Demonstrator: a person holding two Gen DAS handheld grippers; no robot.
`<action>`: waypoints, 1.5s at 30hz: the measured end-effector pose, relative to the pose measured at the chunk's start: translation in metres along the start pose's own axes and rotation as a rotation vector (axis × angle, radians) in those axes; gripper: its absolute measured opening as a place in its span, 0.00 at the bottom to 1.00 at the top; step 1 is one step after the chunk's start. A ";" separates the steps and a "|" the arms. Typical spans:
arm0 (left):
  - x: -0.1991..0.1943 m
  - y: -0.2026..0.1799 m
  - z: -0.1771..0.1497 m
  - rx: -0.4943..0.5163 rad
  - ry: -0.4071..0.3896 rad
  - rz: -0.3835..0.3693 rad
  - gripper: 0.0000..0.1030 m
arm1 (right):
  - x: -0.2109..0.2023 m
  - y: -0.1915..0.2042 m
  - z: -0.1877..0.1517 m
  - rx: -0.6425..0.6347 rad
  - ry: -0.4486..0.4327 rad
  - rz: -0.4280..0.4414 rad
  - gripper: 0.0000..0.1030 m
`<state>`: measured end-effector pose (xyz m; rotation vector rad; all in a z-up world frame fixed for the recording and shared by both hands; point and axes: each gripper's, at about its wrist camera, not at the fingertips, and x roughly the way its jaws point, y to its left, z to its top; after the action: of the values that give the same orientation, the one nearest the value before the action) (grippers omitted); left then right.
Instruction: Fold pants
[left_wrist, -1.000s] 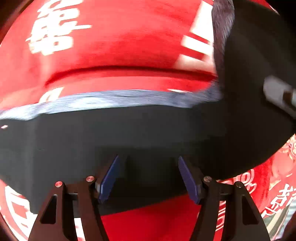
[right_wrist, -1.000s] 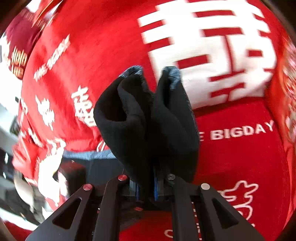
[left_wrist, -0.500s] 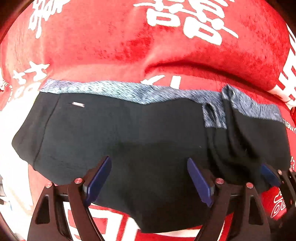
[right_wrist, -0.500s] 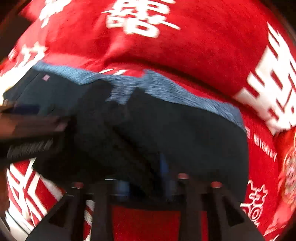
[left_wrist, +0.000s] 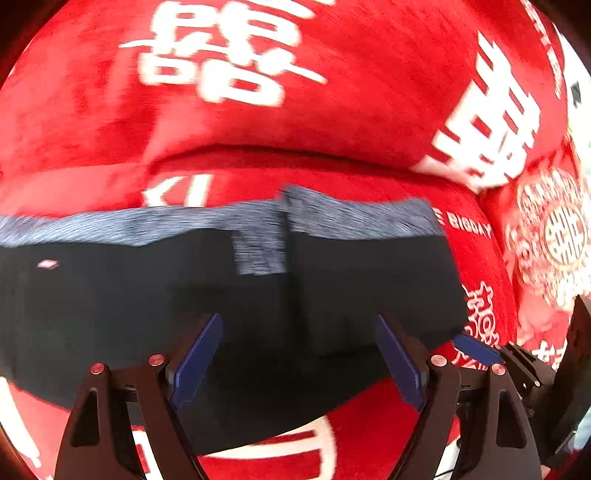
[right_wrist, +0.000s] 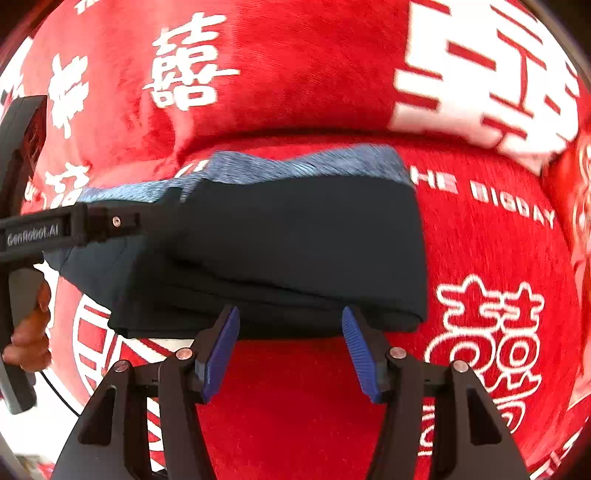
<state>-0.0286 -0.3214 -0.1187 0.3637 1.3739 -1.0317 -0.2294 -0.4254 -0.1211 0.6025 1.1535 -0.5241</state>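
- Hovering over the pants (right_wrist: 295, 236), centre frame on the red cloth (right_wrist: 295, 74); one fold laid over, grey waistband (left_wrist: 351, 218) doubled at the far edge.
- Left gripper (left_wrist: 299, 365) and right gripper (right_wrist: 291, 350): fingers apart, holding nothing.
- Remaining, I judge: another fold and smoothing.
- Legible: "GenRobot.AI" at mid-left in the right view; "BIGDAY" on the cloth.

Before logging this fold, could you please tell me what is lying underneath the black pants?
The black pants lie folded on a red blanket with white characters, which shows on every side. Whatever sits beneath the pants' own layers is covered. Both grippers' jaws are open.
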 end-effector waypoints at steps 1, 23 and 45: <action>0.006 -0.004 0.003 0.014 0.009 -0.004 0.82 | -0.002 -0.005 -0.003 0.013 0.000 0.004 0.60; 0.024 -0.002 -0.032 0.021 0.099 -0.035 0.05 | -0.013 -0.054 -0.021 0.121 0.031 0.080 0.38; 0.022 -0.014 -0.030 0.038 0.080 0.028 0.05 | 0.098 -0.173 0.083 0.512 0.171 0.564 0.34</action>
<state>-0.0611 -0.3151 -0.1412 0.4558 1.4179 -1.0304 -0.2566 -0.6157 -0.2192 1.3875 0.9459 -0.2772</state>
